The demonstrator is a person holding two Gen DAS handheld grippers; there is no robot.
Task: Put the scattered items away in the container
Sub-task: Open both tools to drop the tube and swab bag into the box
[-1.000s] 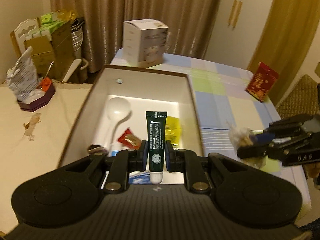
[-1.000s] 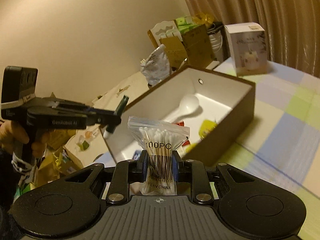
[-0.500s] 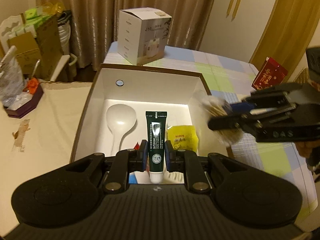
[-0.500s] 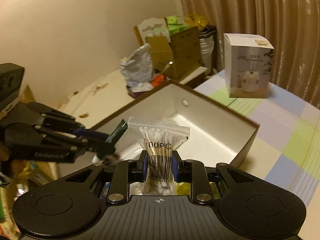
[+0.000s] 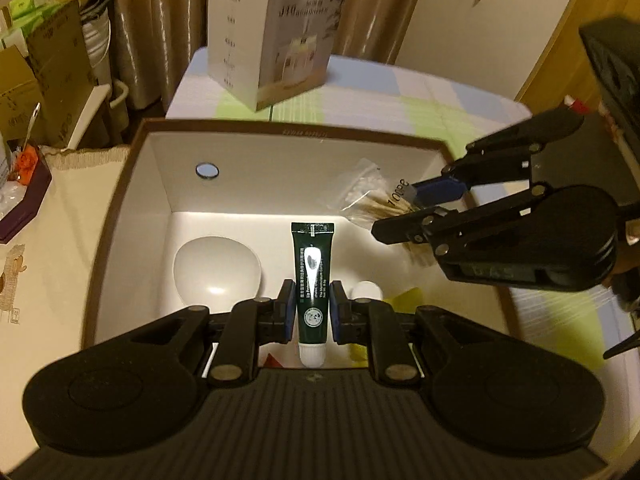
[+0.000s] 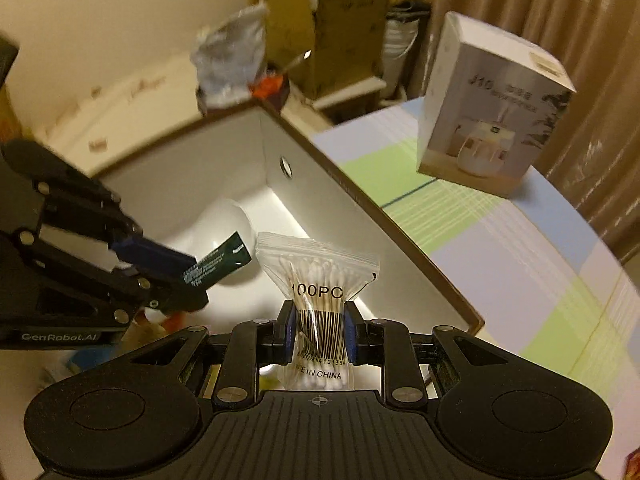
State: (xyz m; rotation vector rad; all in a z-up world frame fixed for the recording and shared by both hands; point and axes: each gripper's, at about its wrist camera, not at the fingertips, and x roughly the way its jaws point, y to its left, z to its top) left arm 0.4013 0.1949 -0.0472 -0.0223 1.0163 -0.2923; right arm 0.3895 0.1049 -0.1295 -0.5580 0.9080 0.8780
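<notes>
Hovering over the open brown box (image 5: 120,208), both grippers now sit closer to it and lower than 1 second ago, when the box lay further ahead in each wrist view.

Item 1: left gripper (image 5: 312,312), jaws clamped on a dark green tube (image 5: 311,276), white cap toward the camera. Grip unchanged across all 3 left-wrist frames. The tube now hangs above the white floor of the box, beside the white spoon (image 5: 218,270).

Item 2: right gripper (image 6: 319,338), jaws clamped on a clear zip bag of cotton swabs (image 6: 318,280) printed "100PC". Grip unchanged. In the left-wrist view this gripper, 1 second ago out over the checked cloth (image 5: 360,96) to the right, now reaches in over the box's right rim, the bag held above the interior near the far right corner.

Item 3: box contents visible: white spoon, a yellow packet (image 5: 406,298) partly hidden behind the left gripper's fingers, a red scrap at the near edge. Other contents blocked from sight.

Item 4: white carton (image 5: 276,36) standing on the checked cloth beyond the box, larger in frame than before.

Item 5: cluttered cardboard boxes (image 5: 44,76) by the curtain, left background.
</notes>
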